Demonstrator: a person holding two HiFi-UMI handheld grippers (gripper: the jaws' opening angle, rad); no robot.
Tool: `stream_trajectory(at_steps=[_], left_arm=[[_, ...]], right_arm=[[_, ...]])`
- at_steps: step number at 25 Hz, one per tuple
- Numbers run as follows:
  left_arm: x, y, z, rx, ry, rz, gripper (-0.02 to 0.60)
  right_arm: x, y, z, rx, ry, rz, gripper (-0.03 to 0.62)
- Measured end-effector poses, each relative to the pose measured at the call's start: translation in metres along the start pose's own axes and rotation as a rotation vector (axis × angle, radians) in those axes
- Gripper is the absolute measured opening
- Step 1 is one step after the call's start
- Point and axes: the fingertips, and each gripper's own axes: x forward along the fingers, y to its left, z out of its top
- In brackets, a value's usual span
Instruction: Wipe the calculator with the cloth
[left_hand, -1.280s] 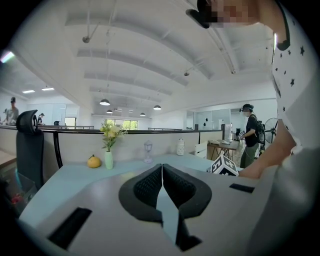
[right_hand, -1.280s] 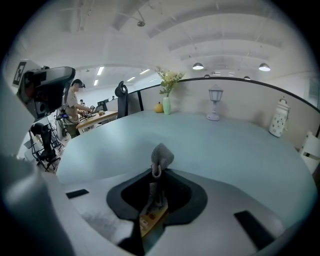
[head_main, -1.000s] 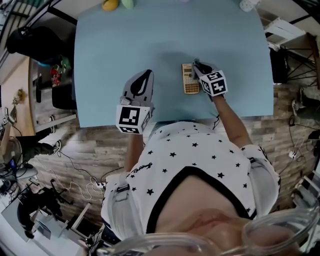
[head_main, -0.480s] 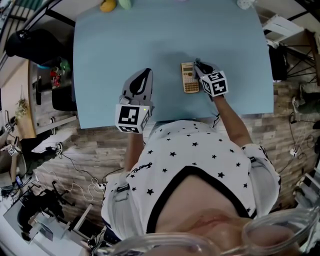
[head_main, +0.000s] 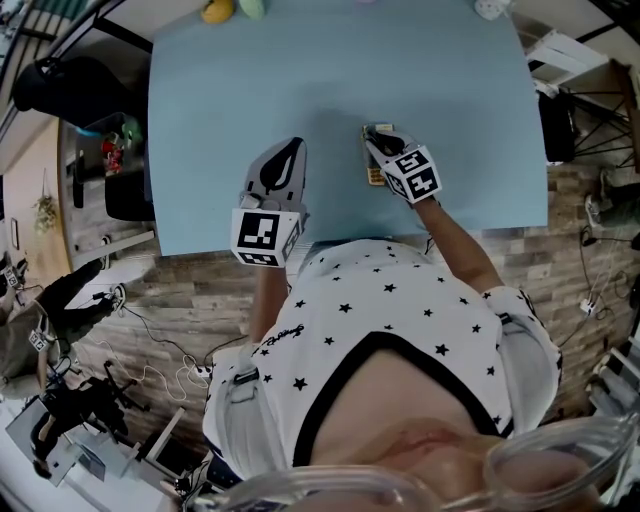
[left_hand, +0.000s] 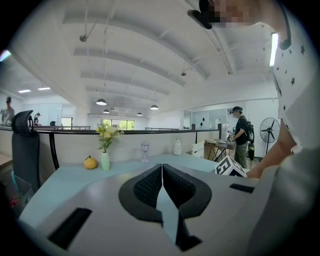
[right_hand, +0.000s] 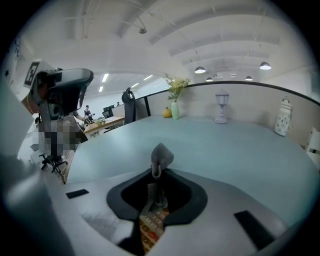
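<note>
Two grippers are hanging over the blue table (head_main: 300, 70) – the right gripper (head_main: 378, 135) is pinching the grey cloth (right_hand: 161, 157) in its jaws, with the calculator (right_hand: 152, 225) lying right beneath them near the table's front edge. The left gripper (head_main: 288, 150) is sitting apart, its jaws pressed together on nothing.

Coarse-woven cloth (right_hand: 161, 156), smooth matt table (head_main: 250, 80)

Left gripper (left_hand: 162, 168) (jaws together) over table (left_hand: 75, 172)
</note>
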Motion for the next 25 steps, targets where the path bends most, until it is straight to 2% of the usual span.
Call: stream_trajectory(at_steps=[5,12,25], left_arm=[[-0.005,0.002,0.001,-0.007,-0.005,0.008,0.031],[-0.004,-0.002,-0.003,-0.011,0.001,0.000,0.031],[0.011,-0.014,0.004,0.004,-0.008,-0.056,0.031]], right_arm=[[0.007,0.017,-0.011,-0.030,0.036,0.029,0.057],[0.007,0.013,-0.015,-0.043,0.041,0.015,0.057],[-0.017,-0.027,-0.026,0.044,0.033,-0.095,0.057]])
